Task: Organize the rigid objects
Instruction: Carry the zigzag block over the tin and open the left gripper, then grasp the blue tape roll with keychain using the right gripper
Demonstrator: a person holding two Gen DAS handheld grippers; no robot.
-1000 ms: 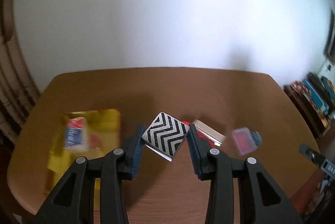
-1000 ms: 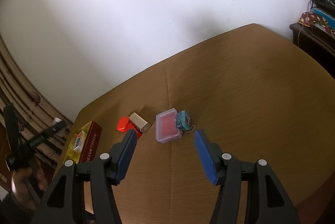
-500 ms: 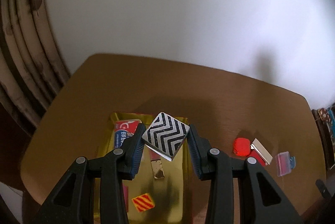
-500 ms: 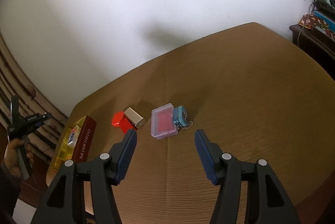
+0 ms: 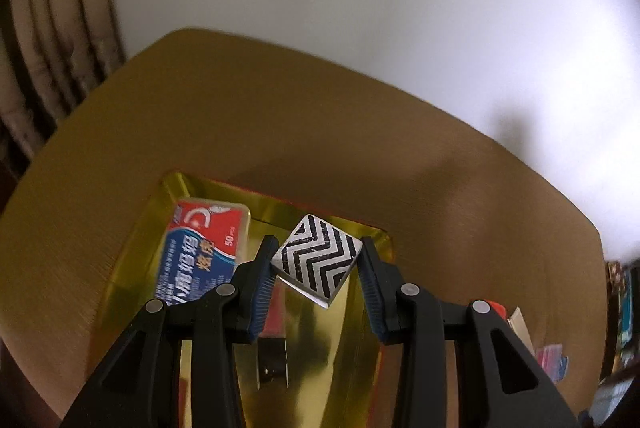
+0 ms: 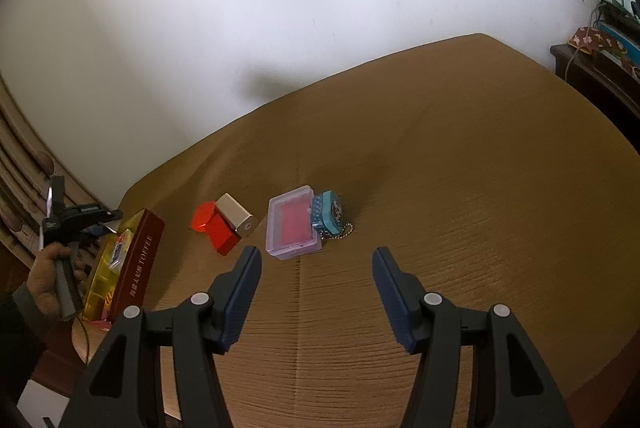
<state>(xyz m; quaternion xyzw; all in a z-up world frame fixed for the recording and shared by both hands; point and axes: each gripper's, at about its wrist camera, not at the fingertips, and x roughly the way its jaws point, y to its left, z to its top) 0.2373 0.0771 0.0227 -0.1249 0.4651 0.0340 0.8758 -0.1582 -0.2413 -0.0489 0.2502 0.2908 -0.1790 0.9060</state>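
My left gripper (image 5: 318,264) is shut on a small square tin with a black-and-white zigzag lid (image 5: 318,260), held corner-down above the open gold-lined toffee box (image 5: 352,348). A red-and-blue packet (image 5: 204,248) lies in that box at the left. My right gripper (image 6: 316,292) stands open and empty above the table, just short of a clear box with a pink inside (image 6: 294,224). Beside it lie a teal keychain charm (image 6: 330,214), a beige block (image 6: 236,214) and a red box (image 6: 214,230). The toffee box (image 6: 132,264) and a hand holding the left gripper (image 6: 68,224) show at far left.
The brown table (image 6: 460,196) runs wide to the right of the loose items. A white wall stands behind it. A dark shelf with books and cloth (image 6: 596,56) is at the right edge. Ribbed beige furniture (image 5: 52,40) stands by the table's left end.
The left gripper has carried the zigzag tin leftwards and down, from above the bare table to over the gold box. The right gripper has stayed where it was.
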